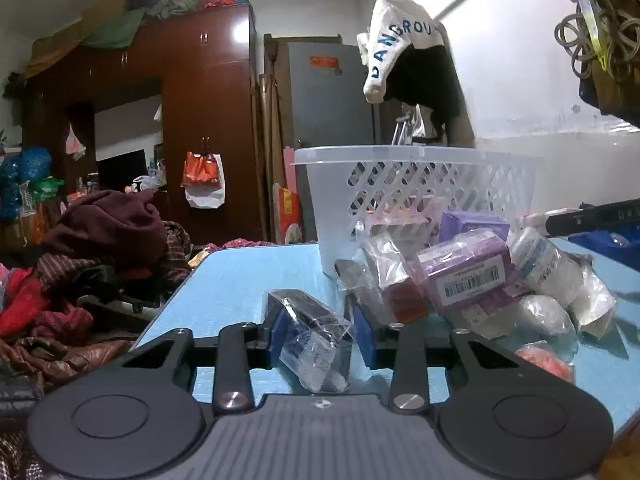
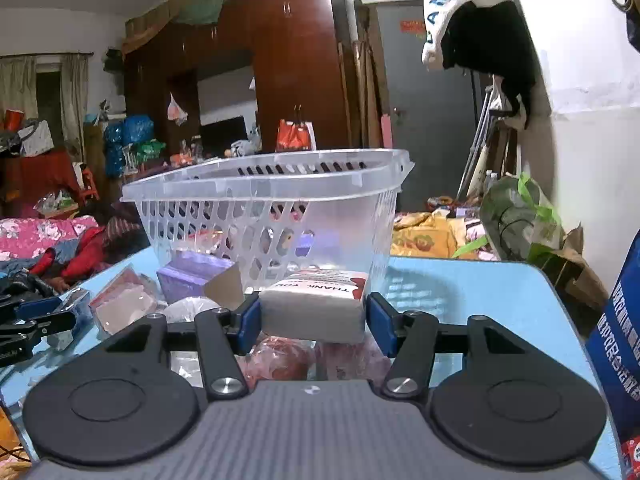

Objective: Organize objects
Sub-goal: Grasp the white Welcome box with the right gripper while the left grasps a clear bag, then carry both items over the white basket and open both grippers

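Note:
A clear plastic basket (image 1: 400,184) stands on the blue table (image 1: 240,280); it also shows in the right wrist view (image 2: 264,208). My left gripper (image 1: 320,330) is closed on a clear plastic packet with a dark item (image 1: 310,340), low over the table. My right gripper (image 2: 312,314) is closed on a white tissue pack printed "THANK YOU" (image 2: 316,304), just in front of the basket. A pile of purple boxes (image 1: 464,272) and wrapped packets (image 1: 544,312) lies beside the basket.
A purple box (image 2: 192,276) and pink packets (image 2: 124,304) lie left of the basket. A blue bag (image 2: 624,340) stands at the table's right edge. Piled clothes (image 1: 92,264) lie beyond the table's left edge. The left gripper shows at the left (image 2: 28,320).

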Demonstrator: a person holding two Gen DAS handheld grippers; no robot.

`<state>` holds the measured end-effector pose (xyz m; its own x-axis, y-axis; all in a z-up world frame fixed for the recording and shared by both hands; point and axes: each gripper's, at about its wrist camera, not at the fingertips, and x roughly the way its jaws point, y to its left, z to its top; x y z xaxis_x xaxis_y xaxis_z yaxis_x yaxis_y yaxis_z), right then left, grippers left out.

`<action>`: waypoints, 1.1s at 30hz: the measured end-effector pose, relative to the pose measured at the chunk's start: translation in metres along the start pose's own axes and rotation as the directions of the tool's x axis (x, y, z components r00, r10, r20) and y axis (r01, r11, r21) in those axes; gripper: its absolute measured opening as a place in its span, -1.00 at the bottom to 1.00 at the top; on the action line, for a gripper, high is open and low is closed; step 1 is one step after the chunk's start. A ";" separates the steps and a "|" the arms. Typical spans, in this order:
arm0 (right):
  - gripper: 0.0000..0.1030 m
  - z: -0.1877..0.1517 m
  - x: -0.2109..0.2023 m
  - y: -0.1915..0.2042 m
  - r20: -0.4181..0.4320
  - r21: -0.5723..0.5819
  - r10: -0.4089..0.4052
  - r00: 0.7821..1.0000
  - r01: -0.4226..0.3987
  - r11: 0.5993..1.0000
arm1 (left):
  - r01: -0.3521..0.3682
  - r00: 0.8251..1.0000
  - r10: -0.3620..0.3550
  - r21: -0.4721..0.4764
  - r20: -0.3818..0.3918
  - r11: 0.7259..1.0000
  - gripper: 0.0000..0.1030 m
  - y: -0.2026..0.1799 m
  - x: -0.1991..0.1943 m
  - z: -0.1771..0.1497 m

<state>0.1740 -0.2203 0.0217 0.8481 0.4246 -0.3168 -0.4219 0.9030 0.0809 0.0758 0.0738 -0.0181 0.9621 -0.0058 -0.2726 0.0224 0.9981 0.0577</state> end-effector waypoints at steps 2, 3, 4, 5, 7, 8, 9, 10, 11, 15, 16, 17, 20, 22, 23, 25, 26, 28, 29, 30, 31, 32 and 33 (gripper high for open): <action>0.14 0.001 0.000 0.001 0.007 -0.007 -0.006 1.000 0.006 1.000 | 0.004 1.000 -0.004 -0.005 0.005 1.000 -0.24 0.002 -0.001 -0.001; 0.14 0.001 0.000 0.003 0.008 -0.011 -0.010 1.000 0.010 1.000 | 0.007 1.000 -0.007 -0.003 0.012 1.000 -0.25 0.002 -0.003 -0.002; 0.14 0.001 0.000 0.004 0.010 -0.014 -0.014 1.000 0.014 1.000 | 0.009 1.000 -0.009 0.006 0.017 1.000 -0.25 0.001 -0.004 -0.003; 0.14 0.001 0.000 0.005 0.012 -0.017 -0.016 1.000 0.017 1.000 | 0.007 1.000 -0.007 0.012 0.021 1.000 -0.27 0.000 -0.005 -0.004; 0.14 0.002 0.000 0.006 0.017 -0.019 -0.020 1.000 0.020 1.000 | -0.002 1.000 0.001 0.026 0.026 1.000 -0.29 -0.002 -0.007 -0.005; 0.14 0.002 0.000 0.006 0.019 -0.019 -0.021 1.000 0.021 1.000 | -0.004 1.000 0.003 0.034 0.022 0.999 -0.29 -0.003 -0.007 -0.006; 0.14 0.002 0.000 0.005 0.018 -0.018 -0.020 1.000 0.020 1.000 | -0.006 1.000 0.005 0.043 0.015 0.999 -0.29 -0.004 -0.006 -0.007; 0.14 0.002 0.000 0.005 0.017 -0.017 -0.020 1.000 0.020 1.000 | -0.014 1.000 0.013 0.069 0.015 0.998 -0.28 -0.006 -0.006 -0.007; 0.14 0.002 0.001 0.005 0.014 -0.015 -0.018 1.000 0.018 1.000 | -0.034 0.999 0.033 0.090 0.018 0.995 -0.21 -0.009 -0.007 -0.007; 0.14 0.001 0.002 0.005 0.010 -0.011 -0.015 1.000 0.015 1.000 | -0.070 0.997 0.071 0.118 -0.009 0.991 0.11 -0.016 -0.005 -0.011; 0.14 0.001 0.002 0.006 0.010 -0.011 -0.015 1.000 0.015 1.000 | -0.076 0.997 0.077 0.125 -0.009 0.989 0.10 -0.018 -0.003 -0.013; 0.14 0.001 0.002 0.006 0.011 -0.011 -0.015 1.000 0.015 1.000 | -0.090 0.996 0.091 0.129 -0.003 0.988 -0.06 -0.018 -0.003 -0.015; 0.14 0.000 0.000 0.006 0.020 -0.009 -0.017 1.000 0.017 1.000 | -0.078 0.997 0.078 0.082 0.010 0.994 -0.19 -0.011 -0.005 -0.012; 0.14 0.000 -0.002 0.005 0.034 -0.007 -0.015 0.999 0.015 1.000 | -0.066 0.997 0.064 0.050 0.035 0.997 -0.21 -0.006 -0.010 -0.009; 0.14 0.000 -0.005 0.005 0.052 -0.004 -0.009 0.999 0.009 1.000 | -0.065 0.996 0.062 0.041 0.060 0.997 -0.21 -0.004 -0.013 -0.007; 0.14 -0.002 -0.017 0.006 0.118 -0.019 -0.009 0.993 0.011 1.000 | -0.045 0.994 0.043 0.016 0.100 0.999 -0.22 -0.001 -0.021 -0.003; 0.14 0.002 -0.022 0.008 0.136 -0.033 -0.021 0.991 0.026 0.999 | -0.032 0.992 0.031 0.004 0.119 0.999 -0.22 0.001 -0.023 0.002; 0.12 0.013 -0.033 0.010 0.164 -0.029 -0.017 0.986 0.022 0.999 | 0.009 0.986 -0.010 0.009 0.167 1.000 -0.22 0.000 -0.026 0.022; 0.10 0.025 -0.038 0.012 0.187 -0.026 0.001 0.982 0.004 1.000 | 0.025 0.980 -0.027 0.016 0.195 1.000 -0.22 -0.001 -0.025 0.035; 0.10 0.036 -0.041 0.015 0.211 -0.040 0.019 0.977 -0.011 0.999 | 0.039 0.975 -0.042 0.020 0.216 0.999 -0.22 -0.002 -0.022 0.051; 0.09 0.048 -0.042 0.020 0.230 -0.062 0.031 0.973 -0.017 0.998 | 0.063 0.971 -0.065 0.018 0.228 0.998 -0.22 -0.004 -0.015 0.072; 0.09 0.060 -0.042 0.026 0.248 -0.092 0.031 0.968 -0.008 0.996 | 0.084 0.969 -0.084 0.010 0.231 0.996 -0.22 -0.005 -0.007 0.087; 0.09 0.073 -0.038 0.032 0.266 -0.131 0.022 0.964 0.013 0.991 | 0.106 0.969 -0.105 0.006 0.225 0.994 -0.22 -0.006 0.004 0.105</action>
<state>0.1517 -0.2027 0.1051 0.8932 0.4466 -0.0523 -0.4490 0.8922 -0.0482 0.1079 0.0611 0.0816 0.9908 -0.1239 -0.0545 0.1258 0.9915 0.0338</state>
